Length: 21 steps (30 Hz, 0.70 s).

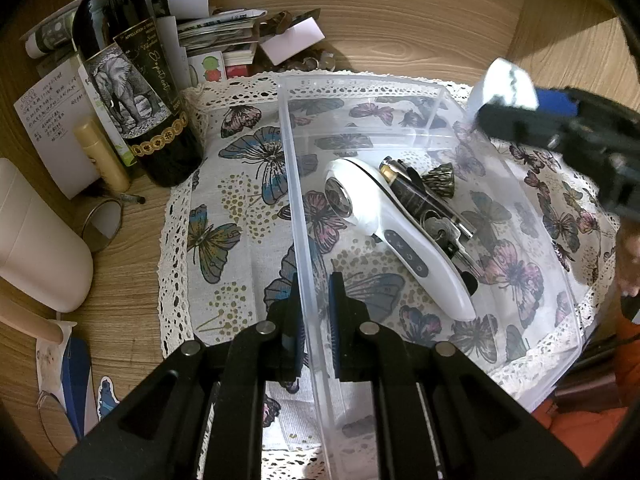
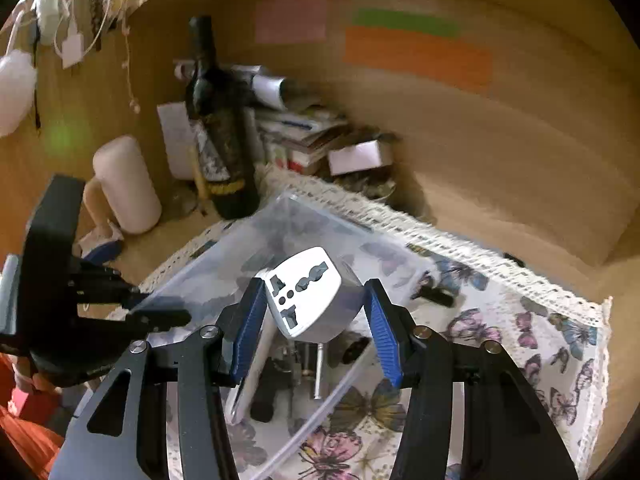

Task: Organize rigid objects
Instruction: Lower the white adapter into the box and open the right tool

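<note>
I have the left gripper (image 1: 315, 320) clamped on the near wall of the clear plastic bin (image 1: 424, 92), one blue pad inside and one outside, pressed onto the thin plastic. The bin sits on a butterfly-print cloth (image 1: 224, 208) with a lace edge, spread over the wooden desk (image 1: 400, 16).

In my right gripper (image 2: 316, 312) I hold a white travel adapter (image 2: 306, 292), its socket face turned up toward the camera, and the blue pads (image 2: 250, 328) press on its two sides. From the left wrist view I see that gripper blurred at the upper right, with the adapter above the bin's far right corner, clear of the floor of the bin.

Inside the bin lie a white handheld device (image 1: 400, 240) with a round head and a row of buttons, a dark corkscrew (image 1: 424, 204) just beside it, and a small brass bell (image 1: 439, 178) touching the corkscrew's end.

Left of the cloth stands a dark wine bottle (image 1: 132, 92) with an elephant label, upright, with a heap of papers (image 1: 216, 28) behind it and a white cylinder (image 1: 36, 240) lying near the desk edge
</note>
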Tool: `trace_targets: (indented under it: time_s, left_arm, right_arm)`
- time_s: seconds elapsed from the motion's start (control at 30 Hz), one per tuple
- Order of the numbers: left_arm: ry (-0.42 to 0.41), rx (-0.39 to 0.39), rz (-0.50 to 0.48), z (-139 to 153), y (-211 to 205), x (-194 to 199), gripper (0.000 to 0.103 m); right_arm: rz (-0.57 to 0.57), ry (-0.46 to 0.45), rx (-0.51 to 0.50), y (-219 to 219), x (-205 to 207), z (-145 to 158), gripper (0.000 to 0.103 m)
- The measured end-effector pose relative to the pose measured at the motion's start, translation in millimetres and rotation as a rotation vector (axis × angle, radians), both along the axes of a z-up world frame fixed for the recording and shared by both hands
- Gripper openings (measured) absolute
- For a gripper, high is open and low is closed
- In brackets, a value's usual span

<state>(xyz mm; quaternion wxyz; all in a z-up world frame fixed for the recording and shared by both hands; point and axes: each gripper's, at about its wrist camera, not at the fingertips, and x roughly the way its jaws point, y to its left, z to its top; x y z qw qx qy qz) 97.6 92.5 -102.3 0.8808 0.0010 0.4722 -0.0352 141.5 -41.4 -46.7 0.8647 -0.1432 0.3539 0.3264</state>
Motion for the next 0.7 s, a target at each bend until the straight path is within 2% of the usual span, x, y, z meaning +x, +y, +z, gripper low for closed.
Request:
trace_targets:
  time_s: [0.2,0.4,0.7]
  left_arm:
    - [0.001,0.001,-0.001,0,0,0,0.009]
    - [0.000,0.000,0.000,0,0,0,0.009]
    - [0.000,0.002,0.001,0,0,-1,0.009]
  right_arm:
    - [0.014,0.067,-0.054,13,6,-25,0.047]
    - [0.010,0.127,-0.060,14,12,-36,0.047]
    - [-0.030,0.080,-0.021,1,8,-17,0.048]
